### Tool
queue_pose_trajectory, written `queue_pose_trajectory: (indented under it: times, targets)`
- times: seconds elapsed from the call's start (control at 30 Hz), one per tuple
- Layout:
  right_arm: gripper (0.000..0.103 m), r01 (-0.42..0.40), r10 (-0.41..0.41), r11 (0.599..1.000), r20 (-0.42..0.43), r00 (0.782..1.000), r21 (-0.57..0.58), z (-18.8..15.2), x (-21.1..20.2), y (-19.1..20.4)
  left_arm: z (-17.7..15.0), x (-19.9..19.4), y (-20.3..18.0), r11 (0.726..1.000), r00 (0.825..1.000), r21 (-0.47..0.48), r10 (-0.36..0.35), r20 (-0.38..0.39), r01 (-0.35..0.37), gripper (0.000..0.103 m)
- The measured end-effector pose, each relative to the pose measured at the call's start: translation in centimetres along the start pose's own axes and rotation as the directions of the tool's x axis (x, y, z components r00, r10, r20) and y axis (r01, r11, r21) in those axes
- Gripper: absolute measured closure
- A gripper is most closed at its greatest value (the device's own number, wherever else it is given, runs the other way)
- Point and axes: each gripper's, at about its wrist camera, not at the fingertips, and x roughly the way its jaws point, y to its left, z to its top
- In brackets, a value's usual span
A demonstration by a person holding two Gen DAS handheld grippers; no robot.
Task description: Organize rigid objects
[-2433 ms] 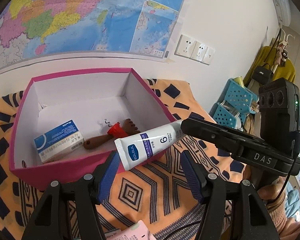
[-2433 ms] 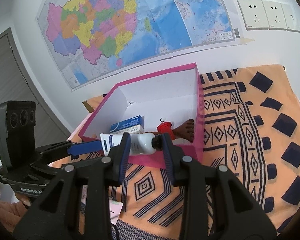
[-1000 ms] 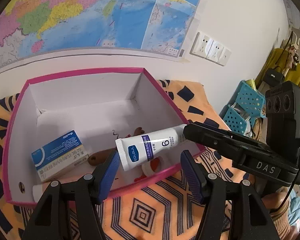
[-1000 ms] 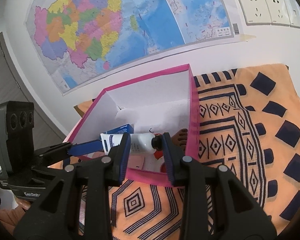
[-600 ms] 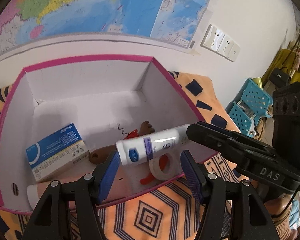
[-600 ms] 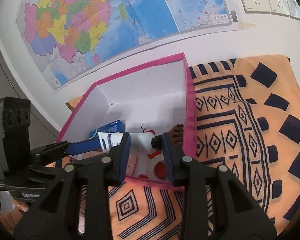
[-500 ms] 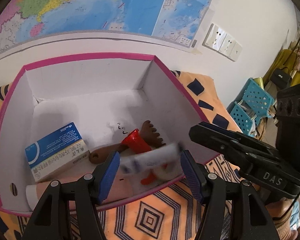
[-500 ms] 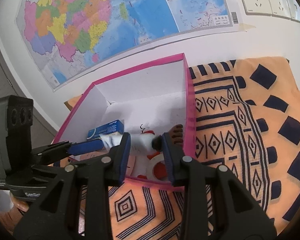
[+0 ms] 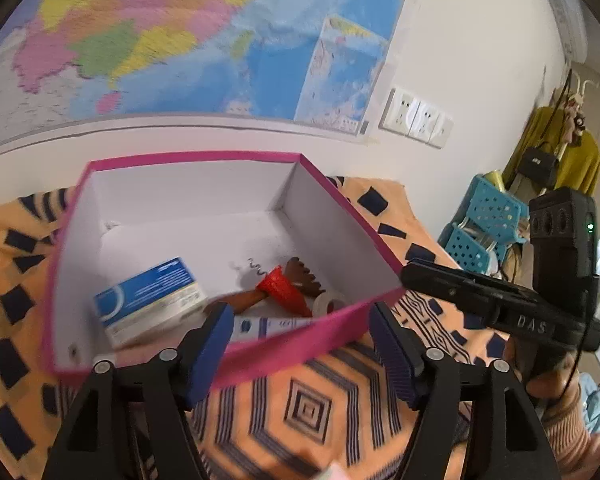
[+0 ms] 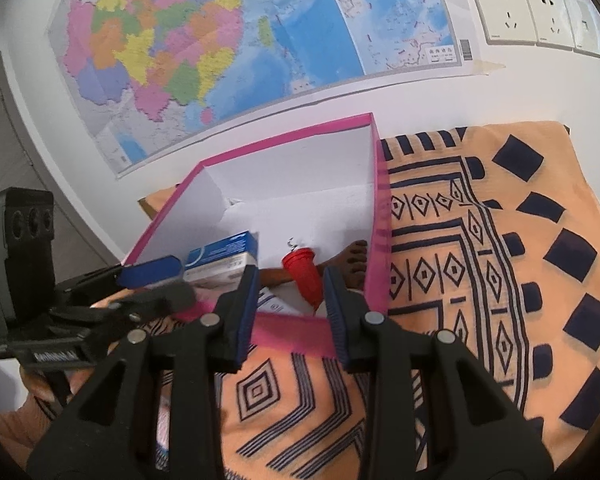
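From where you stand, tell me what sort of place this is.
Probably a room in a home: a wall map above a cloth-covered table, wall sockets, and a coat and handbag hanging by the side.

"DAS" stands in pale letters on the right hand-held gripper's black body (image 9: pixel 532 322).

We see bright, even daylight with soft shadows inside the box (image 9: pixel 308 184). The left view is motion-blurred; fisheye edges bend and darken both views.
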Motion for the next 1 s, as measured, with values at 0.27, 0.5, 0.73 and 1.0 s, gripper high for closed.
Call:
queue_pose_trajectory:
  times: [0.27,0.5,0.73,1.0]
  targets:
    - [0.053,-0.127,0.124,0.99,-0.066,0.99,-0.054,-3.4,-1.7,2.2,-4.9,-5.2,3.1,0.996,0.998,-0.067,0.055,0.023,-0.054,0.029]
    - [0.053,-0.201,0.195,0.979,-0.178,0.965,-0.019,-7.1,0.3,3.5,-9.3,-6.5,5.2,0.978,0.986,-0.13,0.158,-0.044,-0.162,0.029]
    - [0.053,-0.229,0.22,0.973,-0.285,0.933,0.001,-10.0,2.7,4.6,-12.3,-6.9,5.5,0.974,0.985,-0.16,0.144,-0.099,-0.158,0.028]
    - [0.053,-0.252,0.26,0.965,-0.341,0.903,0.07,-12.5,3.7,4.5,-13.3,-6.0,4.4,0.984,0.985,-0.133,0.103,-0.137,-0.121,0.041]
